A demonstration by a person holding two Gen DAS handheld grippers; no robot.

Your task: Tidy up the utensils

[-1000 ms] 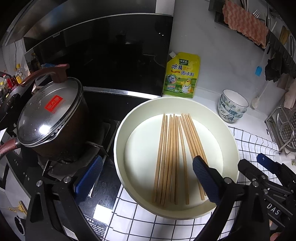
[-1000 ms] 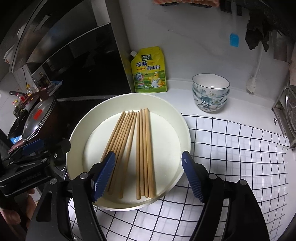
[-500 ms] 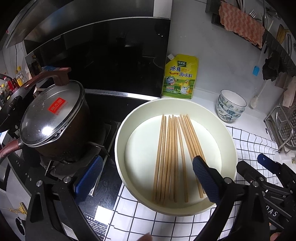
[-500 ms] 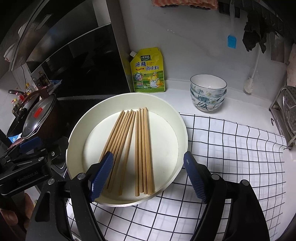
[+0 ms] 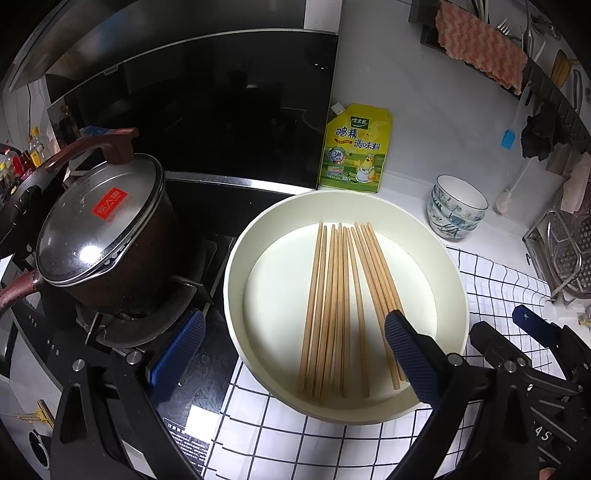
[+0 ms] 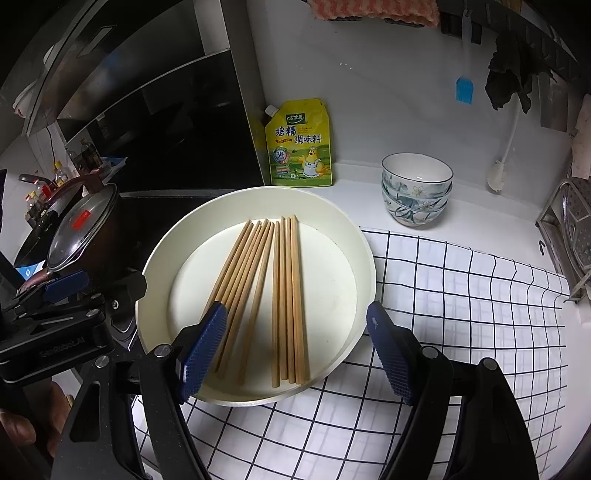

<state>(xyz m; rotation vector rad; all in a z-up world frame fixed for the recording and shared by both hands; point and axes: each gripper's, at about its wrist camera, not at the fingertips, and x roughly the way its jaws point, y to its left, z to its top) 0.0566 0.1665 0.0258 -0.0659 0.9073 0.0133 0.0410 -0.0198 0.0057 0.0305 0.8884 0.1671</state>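
Right wrist view: both grippers' fingers (image 6: 391, 354) gape empty above chopsticks (image 6: 284, 295) in pan (image 6: 365, 258).

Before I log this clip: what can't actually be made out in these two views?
- Chopsticks: near ends hidden behind the left gripper in the left view and the right gripper in the right view.
- Pot: contents hidden by its lid; cut off by the frame edge in the right view.
- Stacked bowls: contents not visible.
- Wall rack: utensils too small and dark to identify.
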